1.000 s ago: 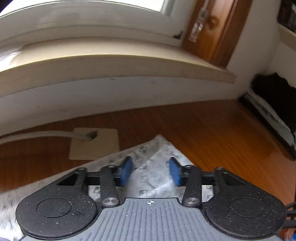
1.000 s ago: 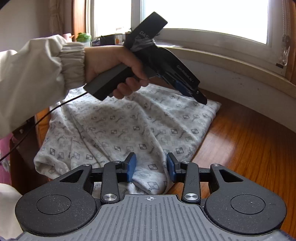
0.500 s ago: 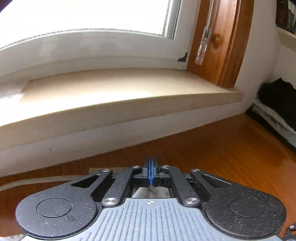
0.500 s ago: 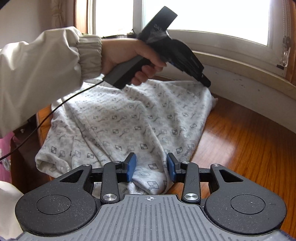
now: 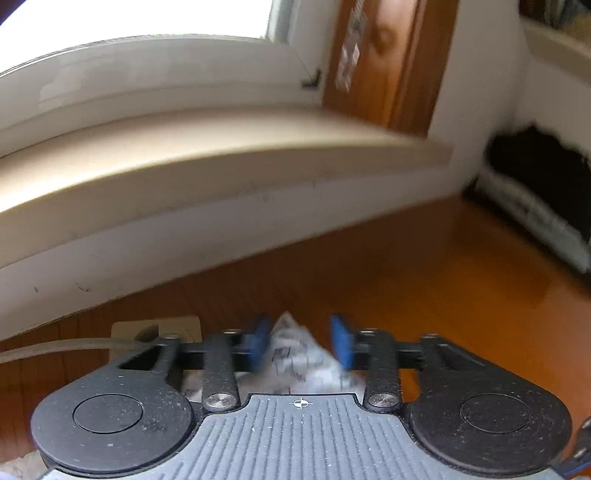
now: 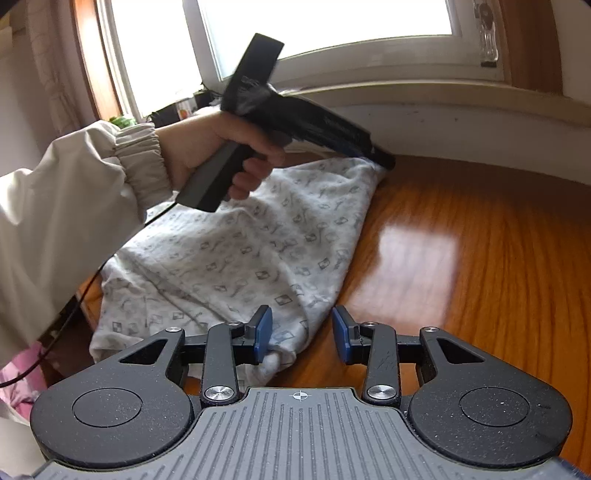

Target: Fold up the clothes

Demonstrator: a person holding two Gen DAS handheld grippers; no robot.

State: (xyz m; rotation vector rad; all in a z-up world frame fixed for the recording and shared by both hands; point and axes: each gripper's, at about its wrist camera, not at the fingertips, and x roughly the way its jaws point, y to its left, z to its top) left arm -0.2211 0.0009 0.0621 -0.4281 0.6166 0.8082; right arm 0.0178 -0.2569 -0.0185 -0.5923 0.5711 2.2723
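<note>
The white patterned garment [image 6: 236,254] lies spread on the wooden tabletop [image 6: 461,258], its far corner between the left gripper [image 5: 300,341], whose jaws have just been opening and stand apart, seemingly letting go, while the right gripper [image 6: 302,334] straddles the near edge unclamped.

You are looking at a glossy wooden surface [image 5: 424,280] running under a pale windowsill [image 5: 207,147], with bright light coming through the window [image 6: 325,29] above it. A beige square plate [image 5: 184,326] is lying on the surface near the wall, and a grey cable [image 5: 62,347] is running into it. At the far right a dark pile [image 5: 543,173] is sitting on something striped. A pink cloth [image 6: 18,384] is showing at the lower left.
</note>
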